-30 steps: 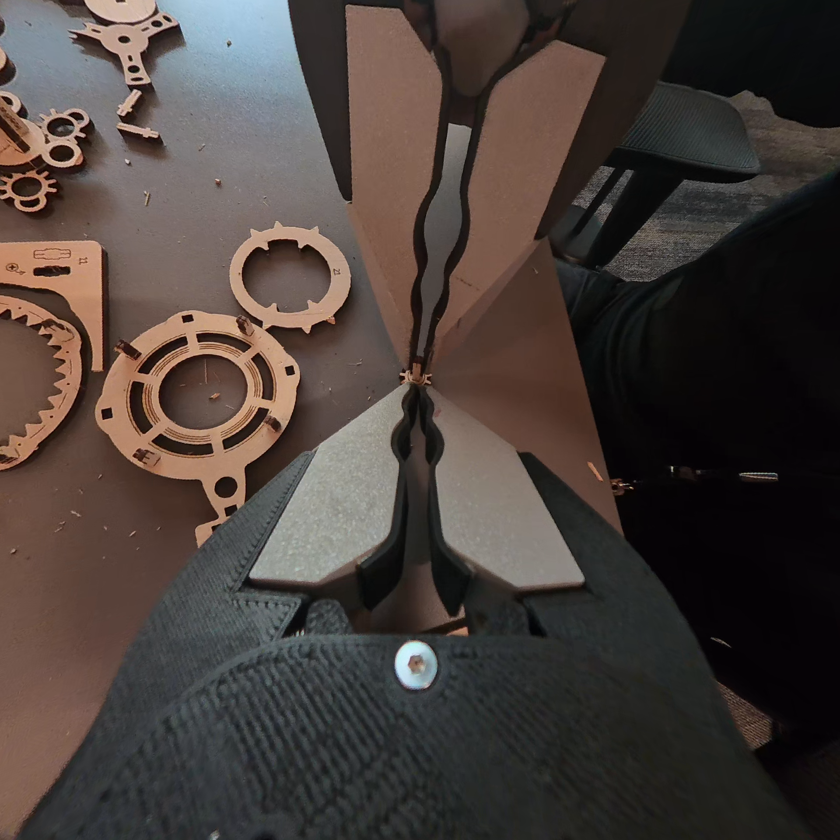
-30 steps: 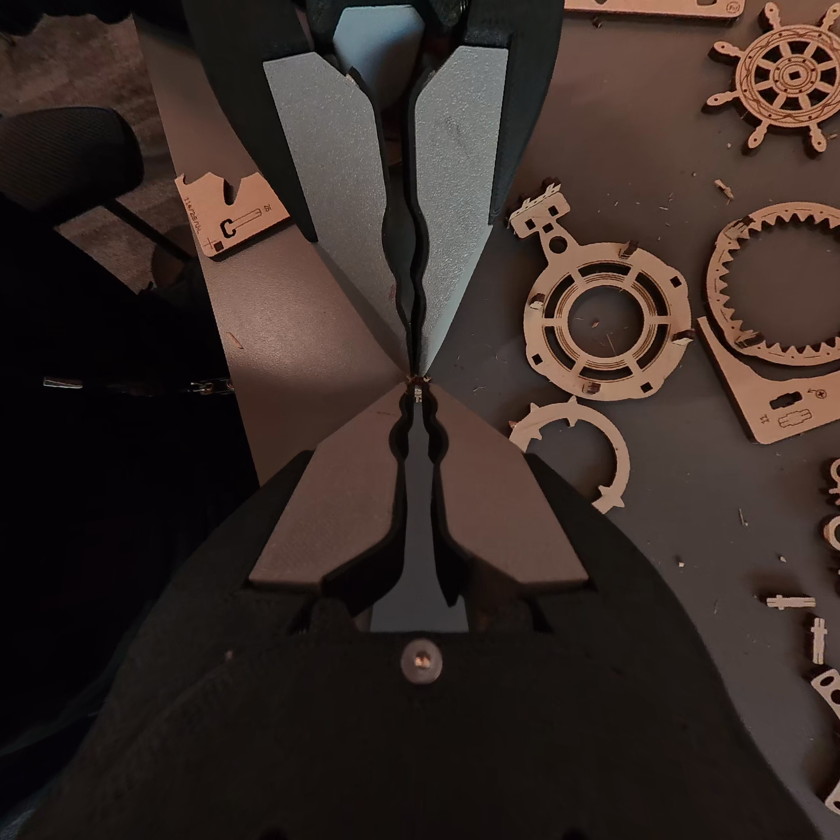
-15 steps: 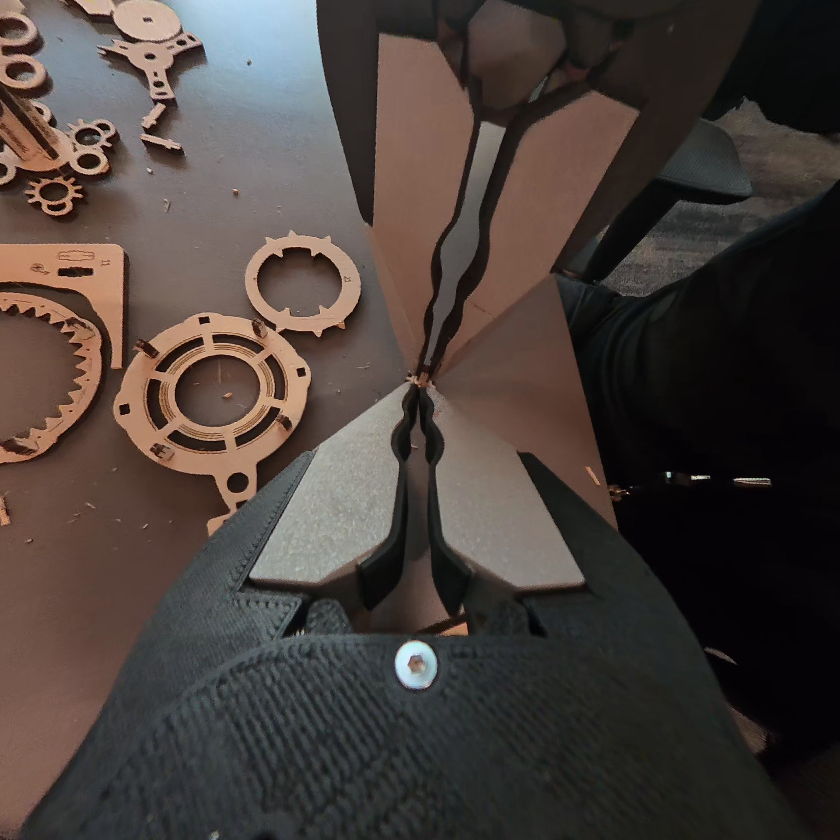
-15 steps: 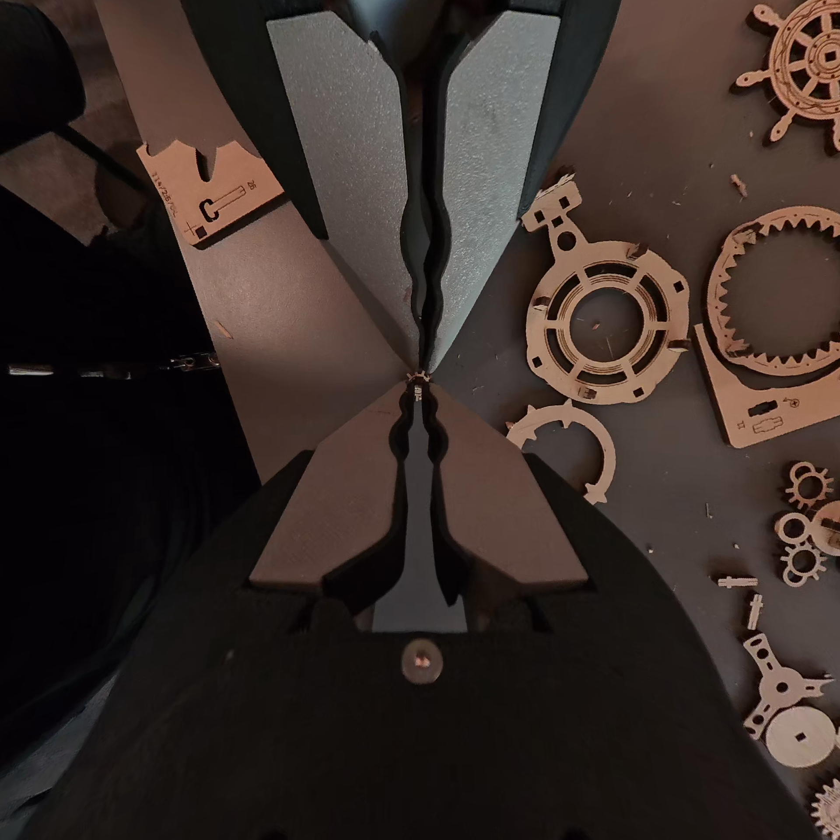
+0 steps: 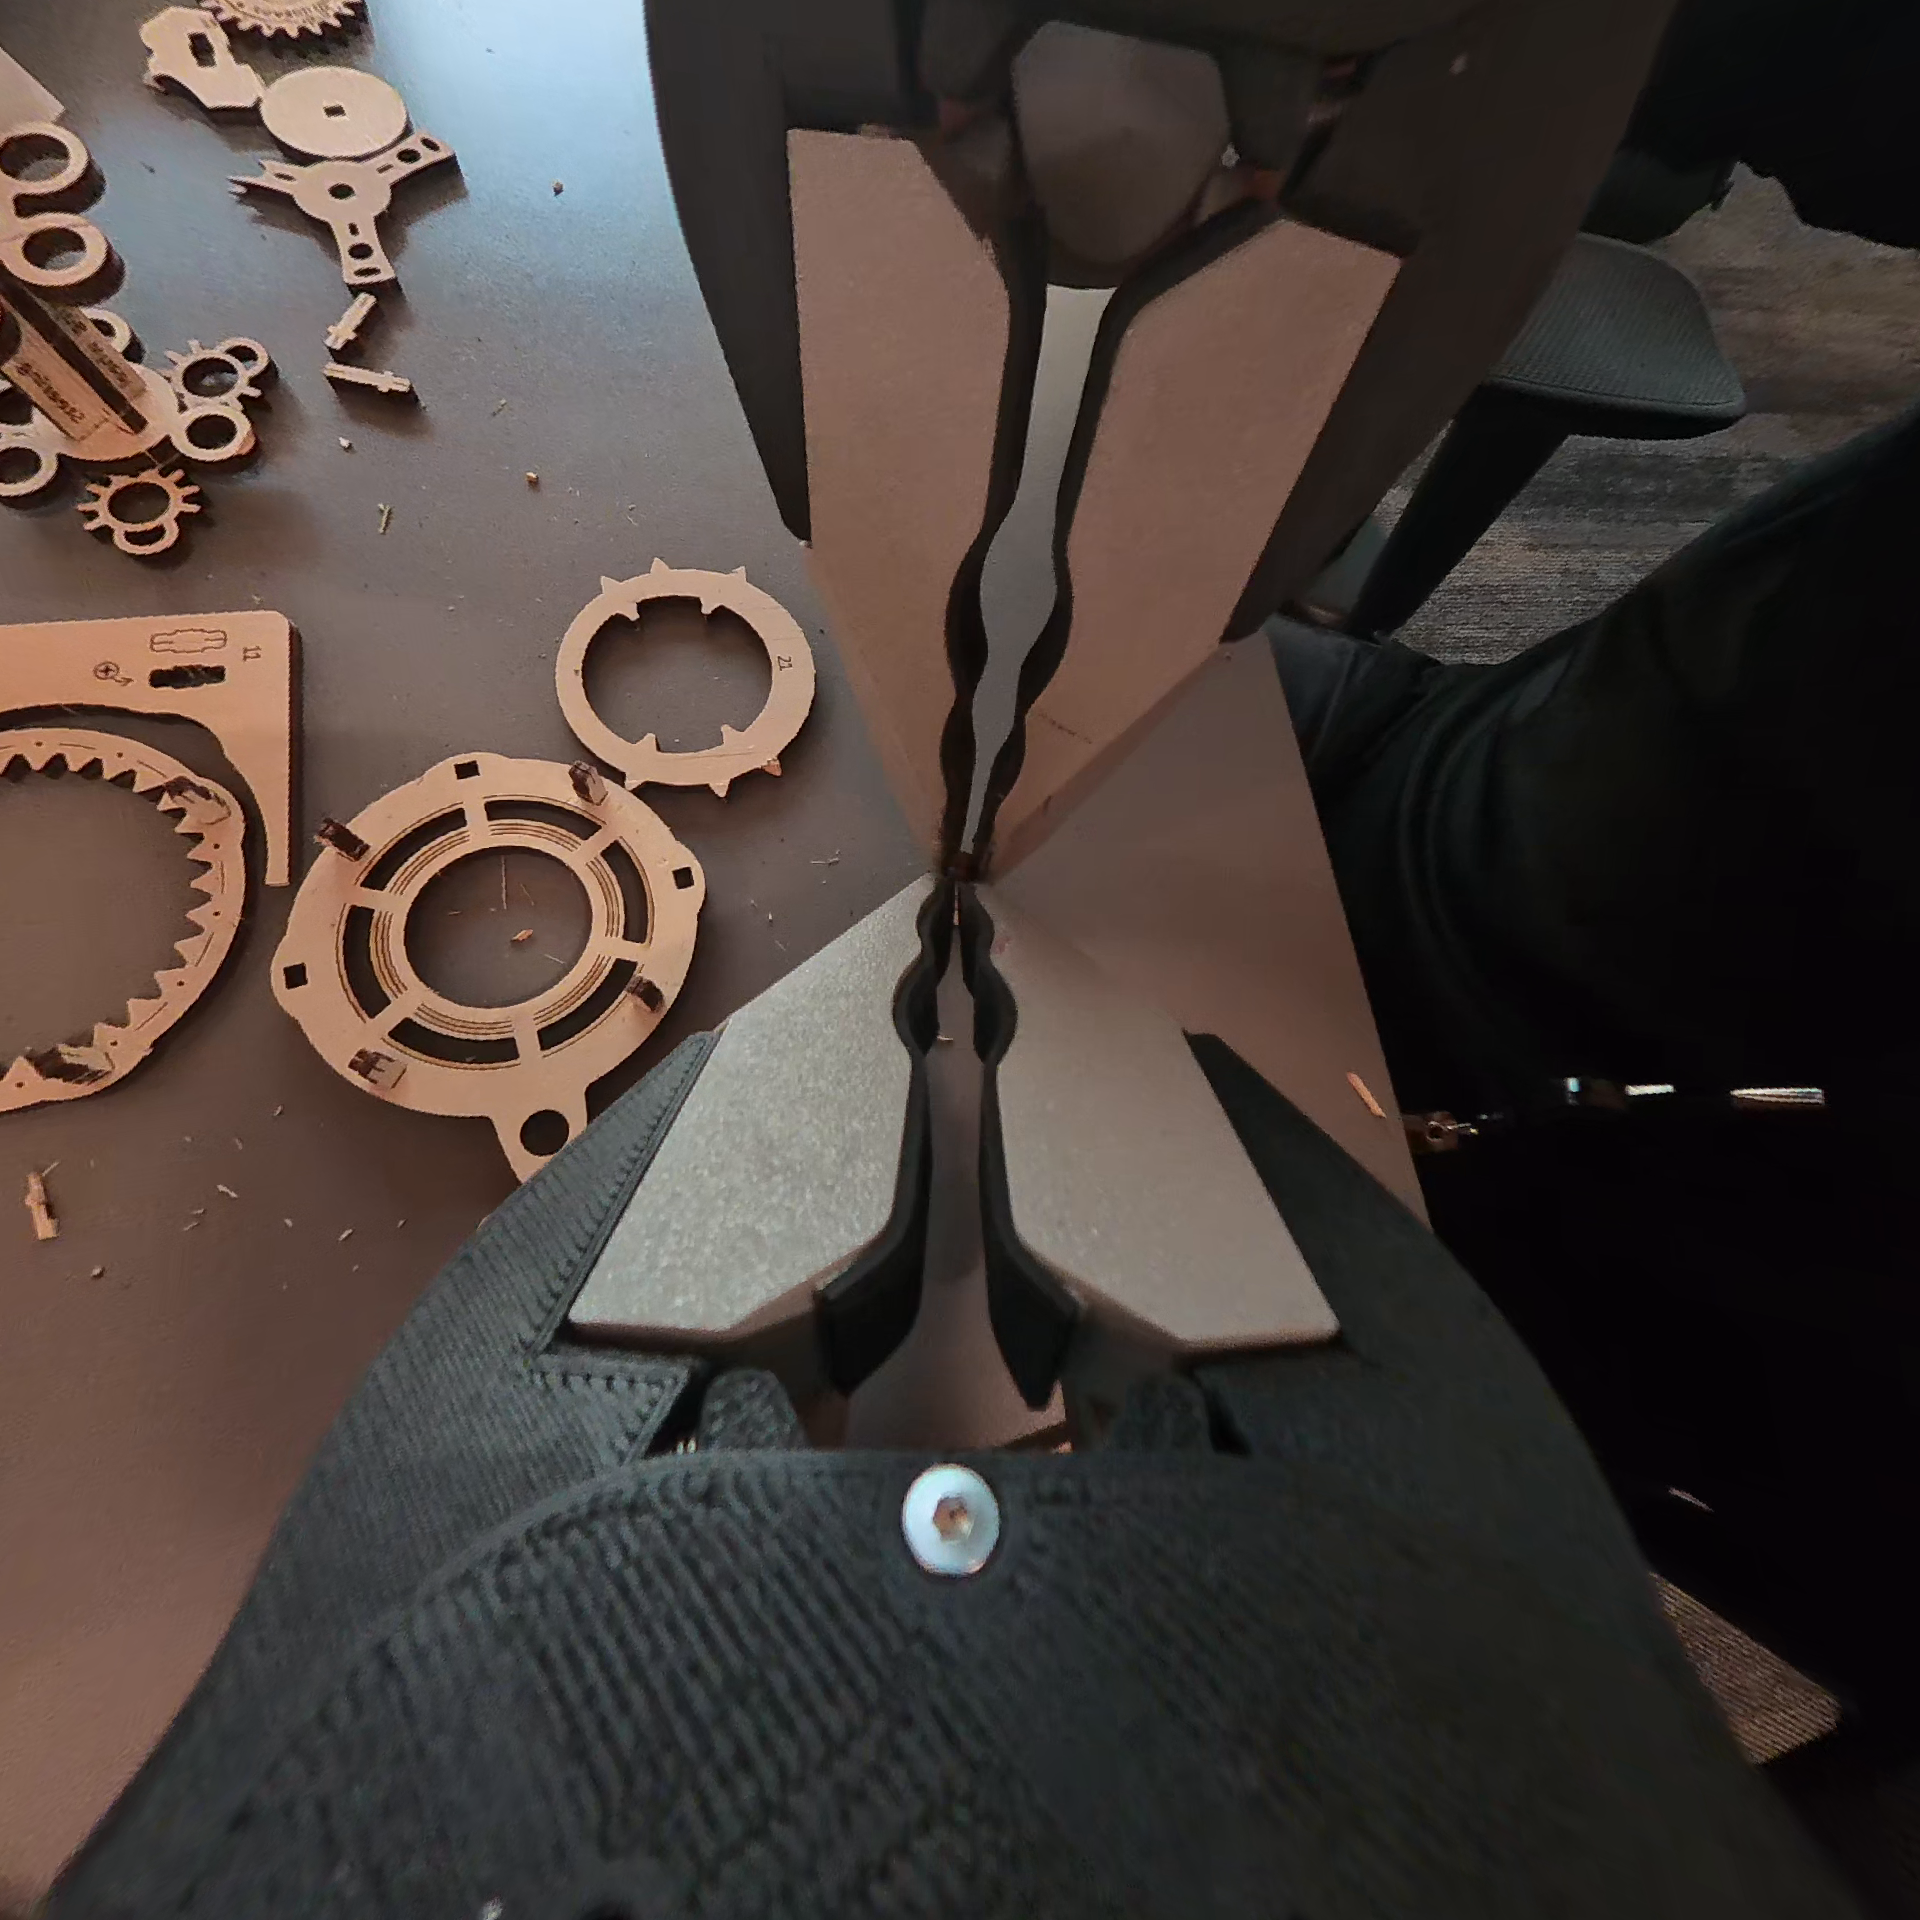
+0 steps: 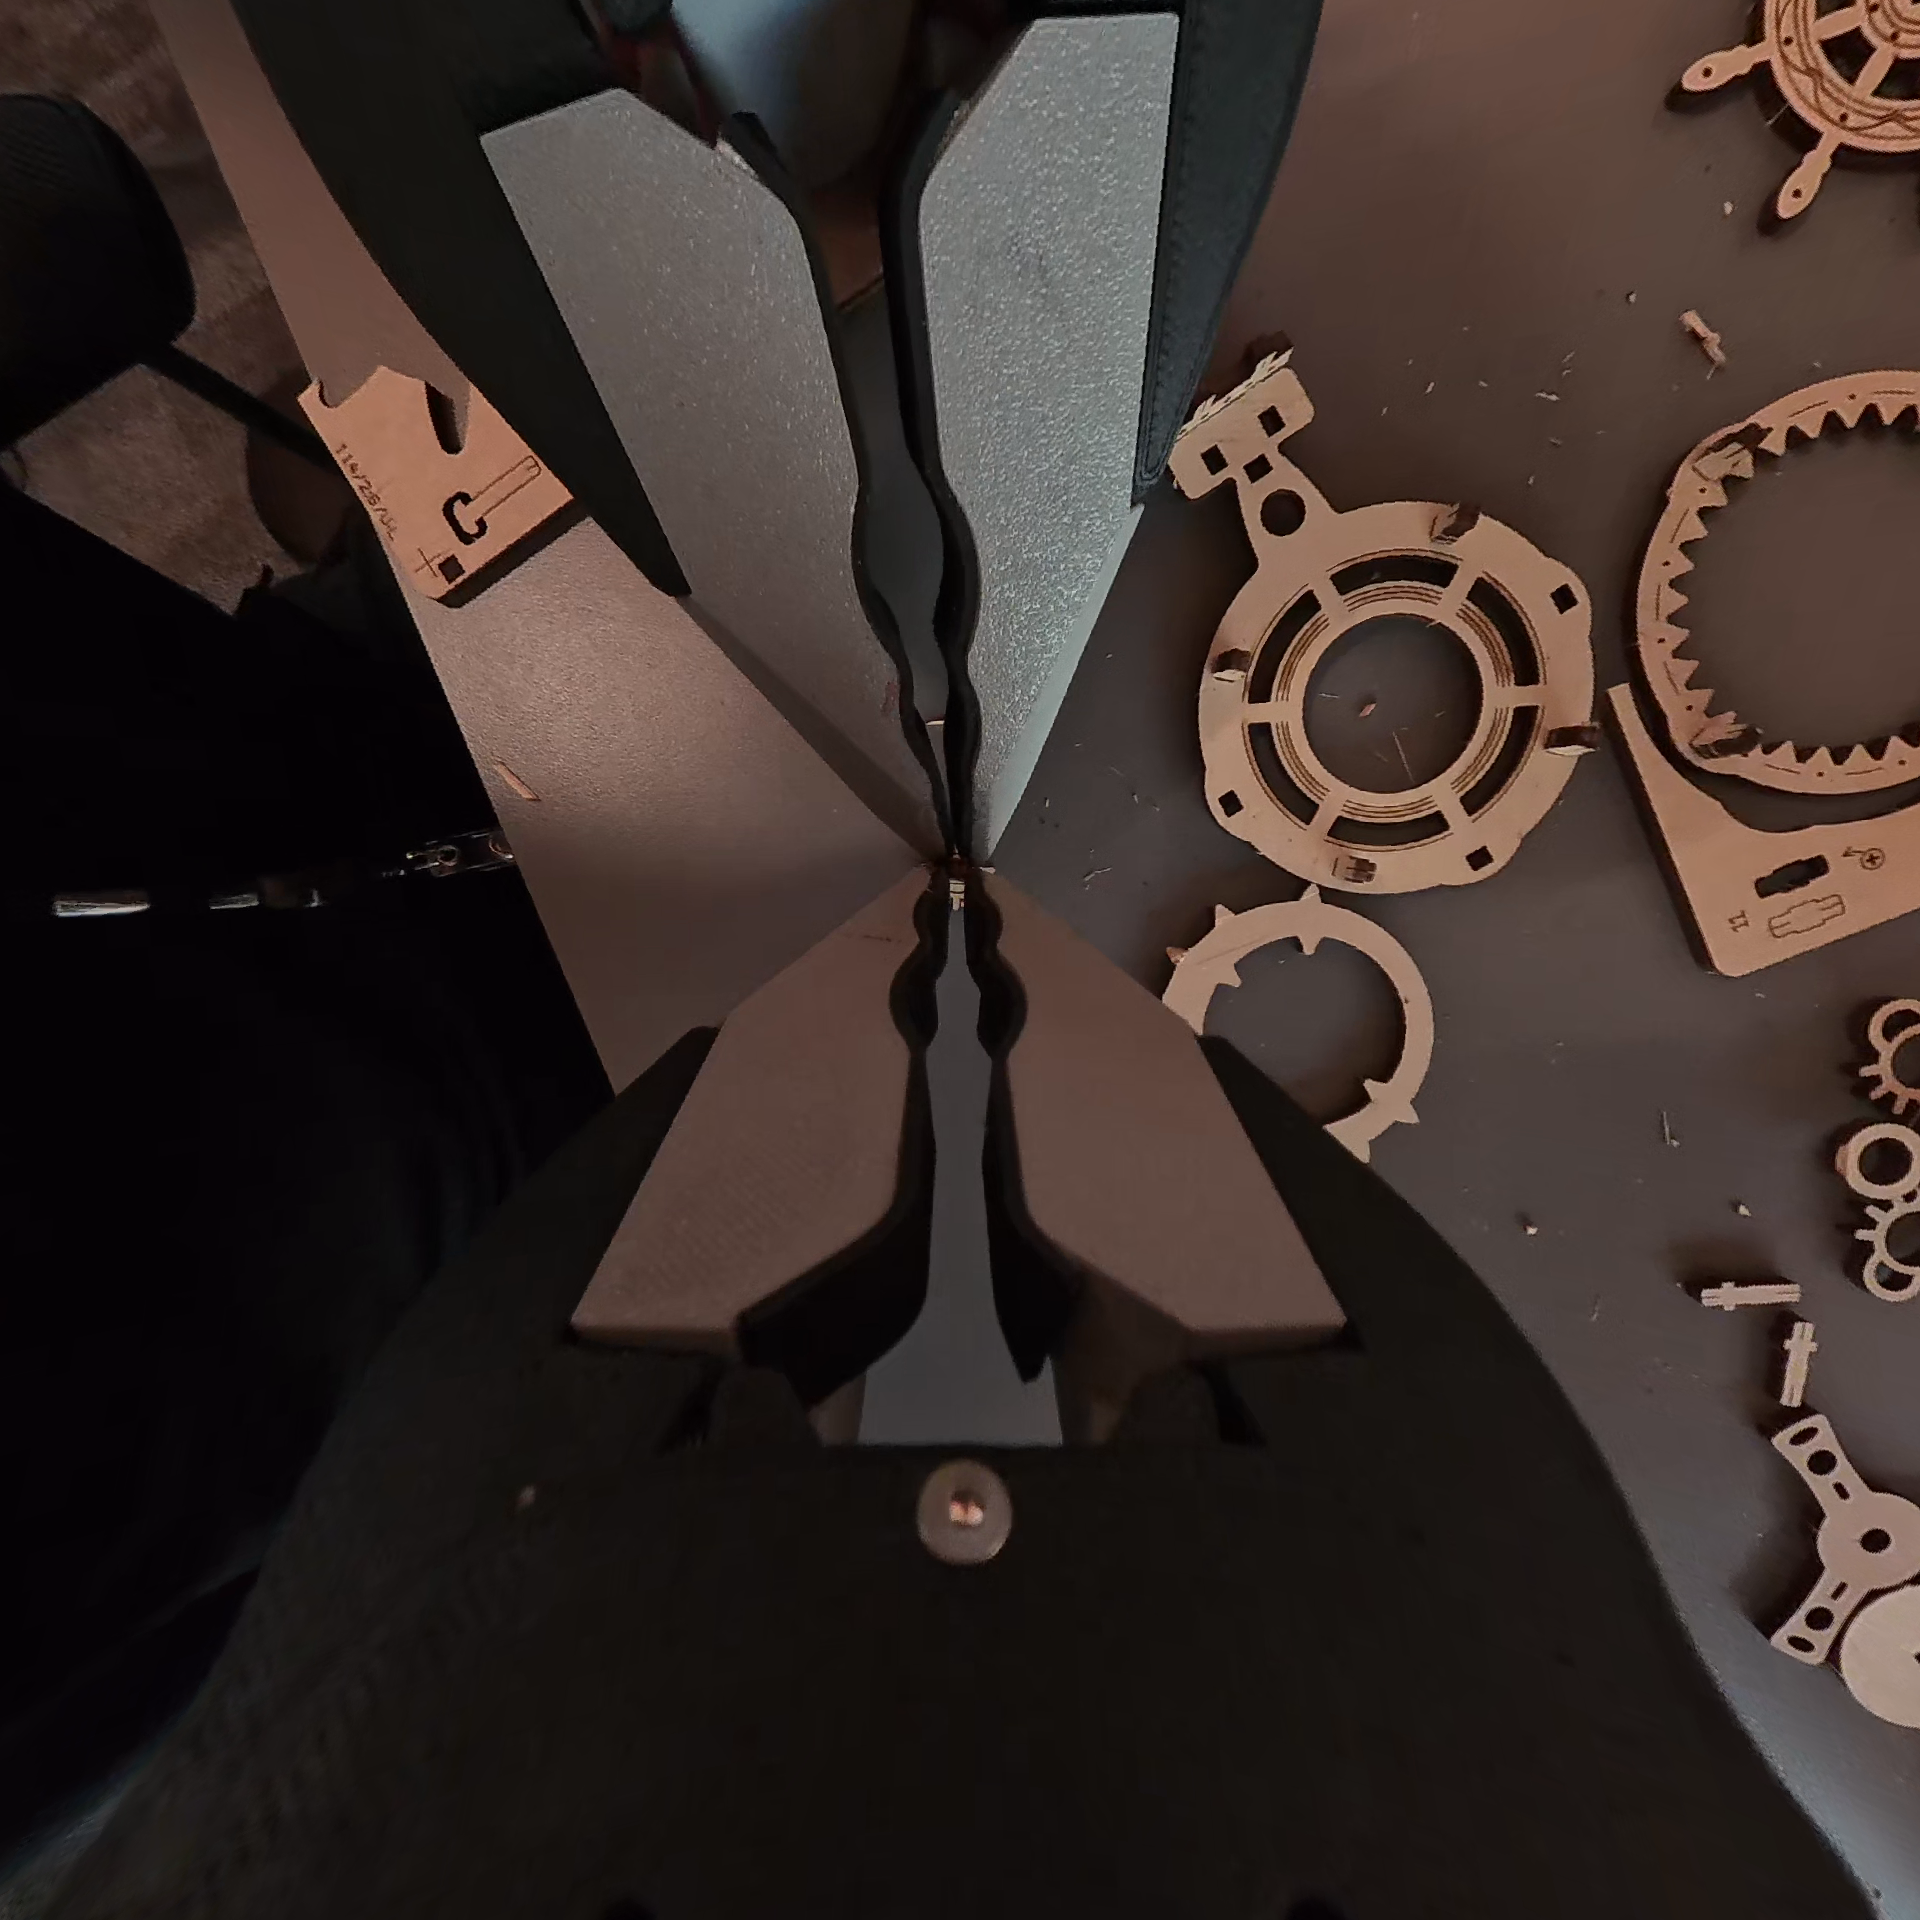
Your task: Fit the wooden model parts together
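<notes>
Pinching tip to tip at frame centre, we've got left gripper (image 5: 957,902) and right gripper (image 6: 954,902) both clamped narrow on one tiny wooden gear piece (image 6: 956,885), held above the dark table (image 5: 540,436) edge. Can't tell its exact shape, too small. Farther left in left wrist view: slotted round plate (image 5: 488,935), notched ring (image 5: 686,681), toothed ring (image 5: 114,904) lying flat, apart.

Tip to tip, the left tongs (image 5: 958,896) and right tongs (image 6: 956,891) blocked each other; a slotted ring plate (image 5: 488,951) and notched ring (image 5: 686,681) crowded the surface (image 5: 499,395) to the left.
</notes>
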`<state>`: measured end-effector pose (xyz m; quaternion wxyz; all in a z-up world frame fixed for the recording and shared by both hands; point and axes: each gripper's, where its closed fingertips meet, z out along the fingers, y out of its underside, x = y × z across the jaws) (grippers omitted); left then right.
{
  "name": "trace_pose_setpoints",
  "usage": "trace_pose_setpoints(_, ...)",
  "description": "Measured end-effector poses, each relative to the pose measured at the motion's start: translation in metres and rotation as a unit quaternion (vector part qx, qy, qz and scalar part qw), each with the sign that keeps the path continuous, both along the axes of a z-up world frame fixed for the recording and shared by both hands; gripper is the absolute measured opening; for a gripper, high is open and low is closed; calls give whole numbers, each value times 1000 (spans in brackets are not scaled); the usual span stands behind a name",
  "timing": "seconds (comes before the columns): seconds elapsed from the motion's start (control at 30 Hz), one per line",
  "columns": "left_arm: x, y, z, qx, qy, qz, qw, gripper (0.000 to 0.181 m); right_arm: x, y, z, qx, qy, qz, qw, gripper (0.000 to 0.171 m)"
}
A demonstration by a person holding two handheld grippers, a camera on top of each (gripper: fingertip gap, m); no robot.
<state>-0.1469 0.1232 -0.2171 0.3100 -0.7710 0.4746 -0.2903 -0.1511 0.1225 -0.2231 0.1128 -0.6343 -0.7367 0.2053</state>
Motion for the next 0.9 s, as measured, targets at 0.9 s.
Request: trace_pose_setpoints(0.9,0,-1,-2,-10,9,-2,1000,0,0,0,-3,51,-56,39,996,0)
